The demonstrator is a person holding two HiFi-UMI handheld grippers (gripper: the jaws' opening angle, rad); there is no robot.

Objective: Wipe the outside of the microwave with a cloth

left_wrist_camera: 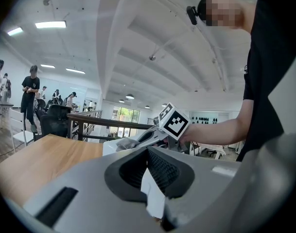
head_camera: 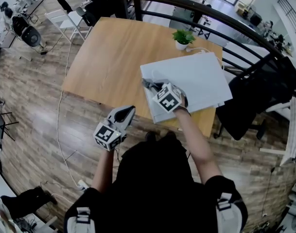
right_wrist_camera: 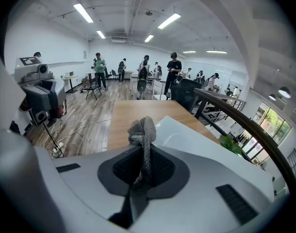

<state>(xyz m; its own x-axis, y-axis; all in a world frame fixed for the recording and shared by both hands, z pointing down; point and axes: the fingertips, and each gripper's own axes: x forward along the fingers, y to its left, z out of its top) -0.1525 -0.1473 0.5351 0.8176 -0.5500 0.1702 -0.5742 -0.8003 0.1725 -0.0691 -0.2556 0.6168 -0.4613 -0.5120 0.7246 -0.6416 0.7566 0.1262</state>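
Observation:
A white microwave point(head_camera: 191, 81) stands on the right part of a wooden table point(head_camera: 109, 57), seen from above. My right gripper point(head_camera: 148, 85) is at the microwave's near left corner, shut on a bunched grey cloth point(right_wrist_camera: 143, 129) that sticks out past its jaws point(right_wrist_camera: 145, 152). In the right gripper view the cloth lies against the microwave's white edge point(right_wrist_camera: 196, 140). My left gripper point(head_camera: 128, 112) hangs off the table's near edge, over the floor, with its jaws shut on nothing point(left_wrist_camera: 155, 178). Its view shows the right gripper point(left_wrist_camera: 138, 139) at the microwave point(left_wrist_camera: 113, 147).
A small potted plant point(head_camera: 182, 37) stands behind the microwave. A black chair point(head_camera: 245, 106) is to the table's right, and a dark railing point(head_camera: 211, 13) curves behind. A white folding chair point(head_camera: 65, 21) and floor cables point(head_camera: 62, 130) lie left. People stand far off point(right_wrist_camera: 174, 76).

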